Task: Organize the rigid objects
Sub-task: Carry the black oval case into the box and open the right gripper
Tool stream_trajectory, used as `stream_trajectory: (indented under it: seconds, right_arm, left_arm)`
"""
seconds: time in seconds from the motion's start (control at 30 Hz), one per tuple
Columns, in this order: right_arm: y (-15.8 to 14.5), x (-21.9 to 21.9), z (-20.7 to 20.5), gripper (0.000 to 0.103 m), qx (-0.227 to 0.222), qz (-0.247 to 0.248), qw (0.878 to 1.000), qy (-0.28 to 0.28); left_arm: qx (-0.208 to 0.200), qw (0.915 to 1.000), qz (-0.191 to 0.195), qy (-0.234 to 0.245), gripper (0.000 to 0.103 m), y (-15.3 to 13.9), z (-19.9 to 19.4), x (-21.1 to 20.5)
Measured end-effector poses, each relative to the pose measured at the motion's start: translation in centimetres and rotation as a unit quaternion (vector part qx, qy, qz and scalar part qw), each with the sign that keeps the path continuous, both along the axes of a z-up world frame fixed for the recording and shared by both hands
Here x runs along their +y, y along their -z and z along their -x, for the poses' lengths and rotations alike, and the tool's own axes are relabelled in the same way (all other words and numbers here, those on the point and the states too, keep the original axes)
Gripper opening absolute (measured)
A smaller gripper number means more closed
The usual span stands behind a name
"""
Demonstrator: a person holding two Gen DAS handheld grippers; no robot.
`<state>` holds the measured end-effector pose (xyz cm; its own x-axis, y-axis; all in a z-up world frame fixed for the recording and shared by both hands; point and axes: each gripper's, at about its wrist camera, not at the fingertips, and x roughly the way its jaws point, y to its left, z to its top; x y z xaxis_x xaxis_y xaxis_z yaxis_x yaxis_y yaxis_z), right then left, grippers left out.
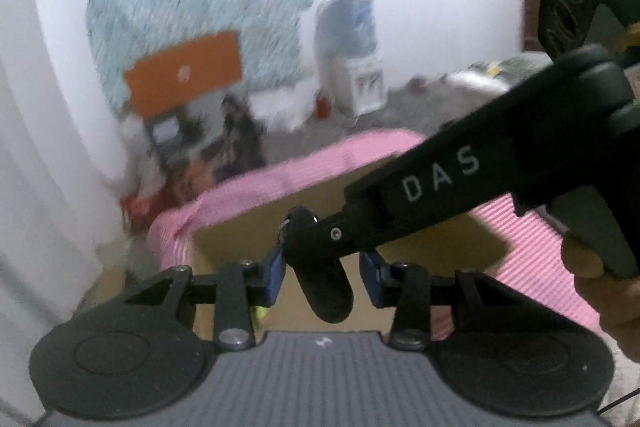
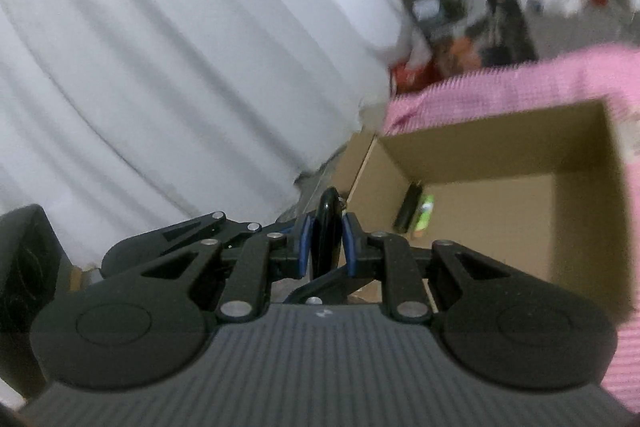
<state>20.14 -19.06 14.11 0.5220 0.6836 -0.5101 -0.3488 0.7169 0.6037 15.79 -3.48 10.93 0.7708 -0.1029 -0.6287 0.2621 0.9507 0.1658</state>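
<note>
Pads of the right gripper [image 2: 324, 245] clamp a black fob [image 2: 327, 227] with a key ring, held at the left rim of a cardboard box [image 2: 500, 147]. The left gripper [image 1: 324, 277] stands apart around the fob's [image 1: 326, 283] rounded end. A black cylinder [image 2: 408, 209] and green tube [image 2: 424, 213] lie in the box, which sits on pink cloth [image 2: 560, 75].

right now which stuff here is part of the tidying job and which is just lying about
Part of the job:
- black key fob, clamped in the right gripper
- left gripper, open around the fob
- cardboard box
- black item and green item already in the box

Just lying about:
- pink cloth
- orange box
- white curtain
- water dispenser
</note>
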Motion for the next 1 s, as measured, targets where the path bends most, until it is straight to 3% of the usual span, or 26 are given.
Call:
stream_trajectory:
  seconds: [0.27, 0.47, 0.7, 0.77, 0.9, 1.0]
  right_arm:
    - [7.9, 3.7, -10.9, 0.016, 0.176, -0.033, 0.984, -0.015]
    - [11.9, 5.3, -14.3, 0.016, 0.248, -0.028, 0.968, -0.018]
    - [13.1, 6.2, -15.2, 0.018, 0.273, -0.019, 0.961, -0.027]
    - [12.9, 5.9, -14.7, 0.020, 0.272, -0.024, 0.962, -0.029]
    - [12.9, 5.3, -14.4, 0.031, 0.259, -0.025, 0.965, -0.028]
    - [12.5, 4.9, -13.8, 0.032, 0.249, -0.025, 0.968, -0.023]
  left_arm:
    - [0.100, 0.9946, -0.011, -0.026, 0.042, 6.0, -6.1, 4.6]
    - [0.146, 0.9884, -0.025, -0.035, 0.042, 8.8, -8.0, 6.3]
    - [0.146, 0.9880, -0.024, -0.045, 0.054, 8.7, -8.2, 6.9]
    - [0.141, 0.9888, -0.018, -0.048, 0.059, 8.3, -7.9, 6.9]
    - [0.124, 0.9912, -0.004, -0.047, 0.064, 7.1, -7.2, 6.9]
    - [0.107, 0.9932, 0.003, -0.047, 0.066, 6.0, -6.6, 6.8]
